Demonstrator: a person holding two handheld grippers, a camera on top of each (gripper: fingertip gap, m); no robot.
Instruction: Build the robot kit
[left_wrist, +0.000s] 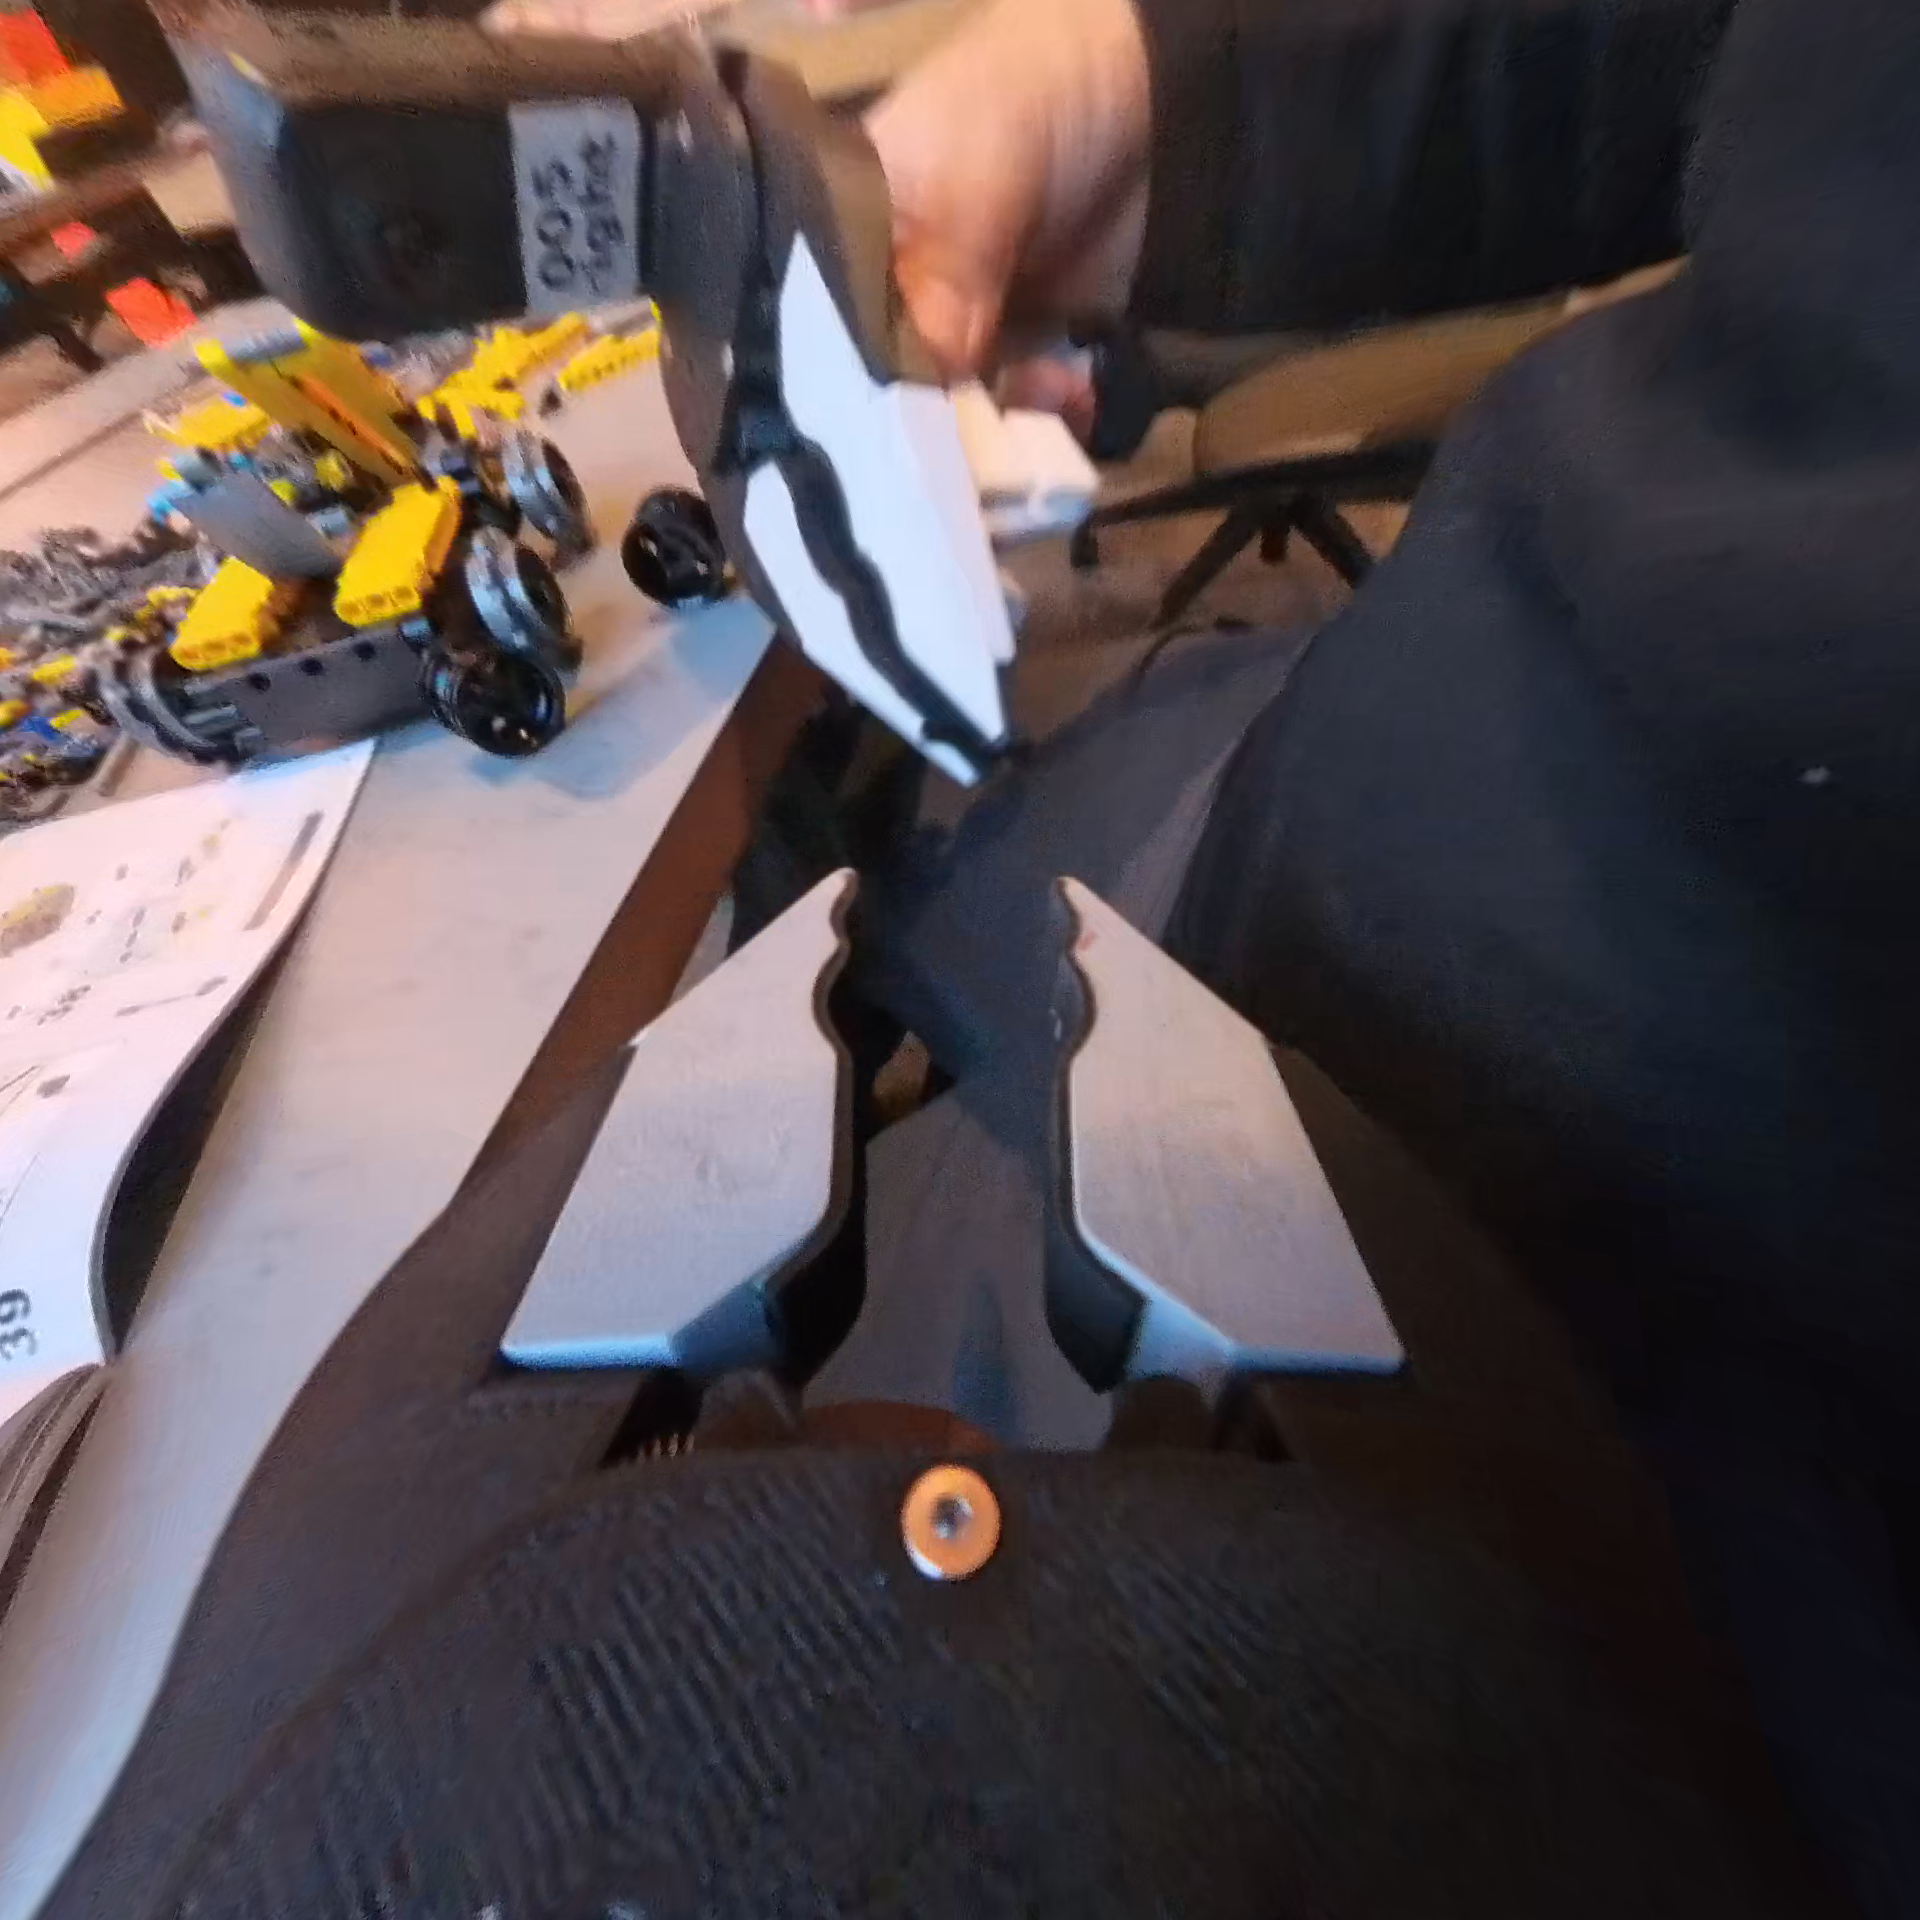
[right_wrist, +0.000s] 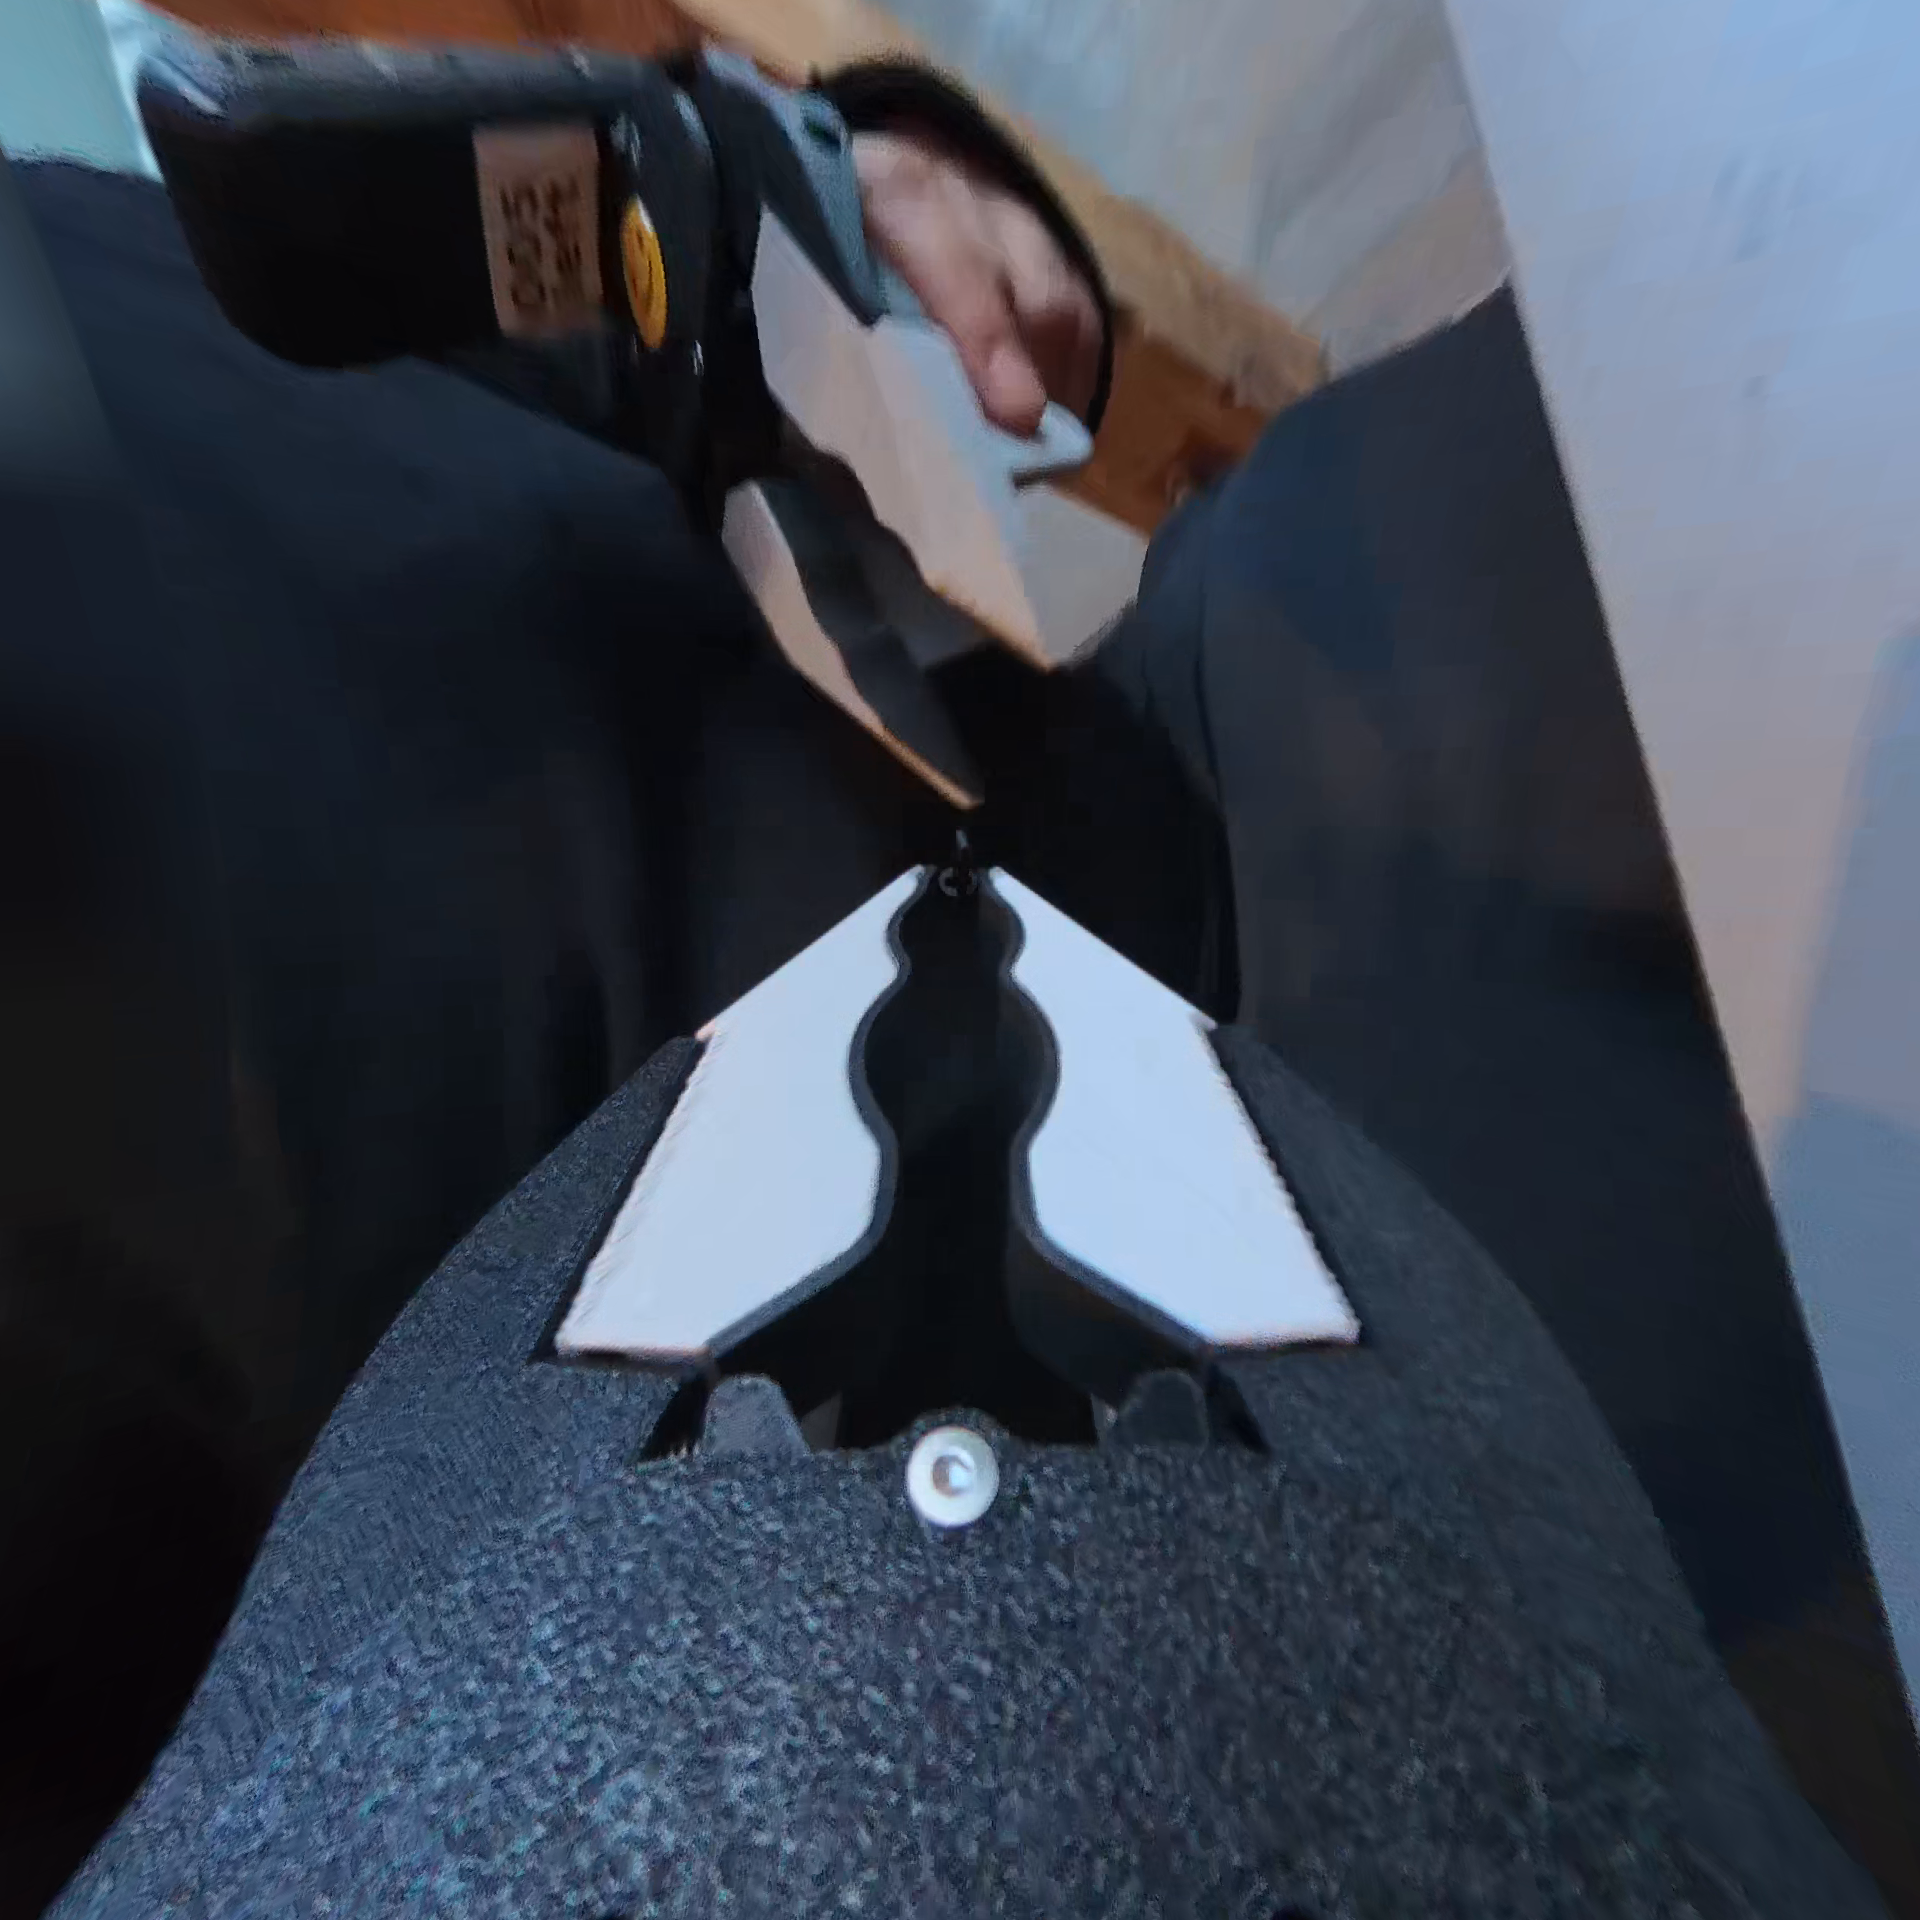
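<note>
The left tongs (left_wrist: 956, 894) are held out past the dark brown edge of the grey counter (left_wrist: 436, 987). Their two pale fingers stand clearly apart and nothing is gripped between them. Only blurred dark shapes lying farther off show through the gap. The right tongs (right_wrist: 954, 878) are closed almost tip to tip and pinch a small black piece (right_wrist: 956, 886) at their very ends. The piece is too small and blurred to tell what it is. The two tools point at each other, tips near but apart. In the left wrist view the right tongs come down from above, slanted, held by a hand (left_wrist: 997, 187). In the right wrist view the left tongs hang the same way just above the pinched piece, held by the other hand (right_wrist: 977, 281). Both views are smeared by motion. A yellow and black brick-built vehicle (left_wrist: 343, 582) with black wheels stands on the counter, well to the left of both tools. A loose black wheel (left_wrist: 675, 545) lies just beside it, nearer the counter's edge. A heap of small loose parts (left_wrist: 83, 582) lies at the far left, and more yellow pieces lie behind the vehicle. An open instruction booklet (left_wrist: 135, 935) lies closer to the camera with one corner curling off the counter. The person's dark clothing (left_wrist: 1558, 831) fills the right side of the left wrist view and most of the right wrist view. An office chair (left_wrist: 1278, 488) stands behind it. A pale wall (right_wrist: 1714, 520) rises on the right side of the right wrist view.
</note>
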